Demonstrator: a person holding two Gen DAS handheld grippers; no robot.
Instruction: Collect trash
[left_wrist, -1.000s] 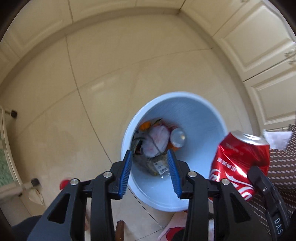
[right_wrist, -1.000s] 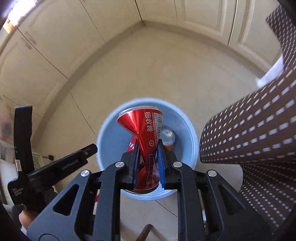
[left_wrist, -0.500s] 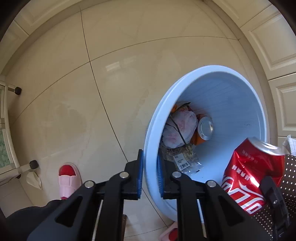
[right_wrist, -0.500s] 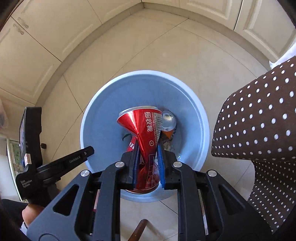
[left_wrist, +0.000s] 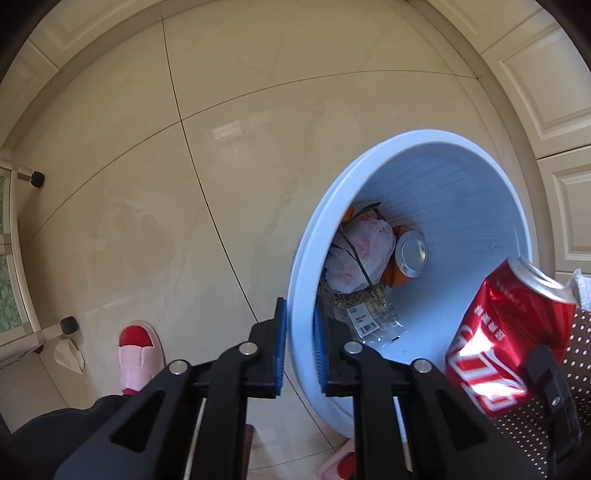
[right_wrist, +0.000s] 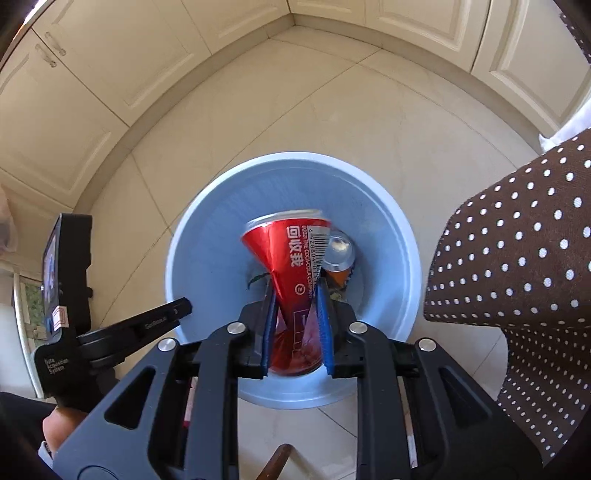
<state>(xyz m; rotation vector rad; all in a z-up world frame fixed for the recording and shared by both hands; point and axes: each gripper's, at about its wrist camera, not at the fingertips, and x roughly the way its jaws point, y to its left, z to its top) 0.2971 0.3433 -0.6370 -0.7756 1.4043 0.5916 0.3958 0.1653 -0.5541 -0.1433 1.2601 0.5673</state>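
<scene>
A pale blue trash bin (left_wrist: 461, 177) (right_wrist: 207, 258) stands on the tiled floor and holds a tied plastic bag (left_wrist: 360, 254), an orange can (left_wrist: 408, 254) (right_wrist: 338, 254) and a wrapper (left_wrist: 369, 323). My left gripper (left_wrist: 299, 343) is shut on the bin's near rim, one finger outside and one inside. My right gripper (right_wrist: 297, 328) holds a crushed red cola can (right_wrist: 291, 266) above the bin's mouth; its jaws have spread a little and the can looks blurred. The can also shows in the left wrist view (left_wrist: 506, 332).
Cream cabinet doors (right_wrist: 92, 110) ring the floor. A brown dotted cloth (right_wrist: 517, 266) hangs at the right. A pink and red slipper (left_wrist: 138, 354), a crumpled tissue (left_wrist: 68, 356) and furniture legs (left_wrist: 37, 179) sit at the left.
My left gripper closed onto the bin's rim and the bin now sits nearer. My right gripper's jaws have widened slightly around the cola can over the bin.
</scene>
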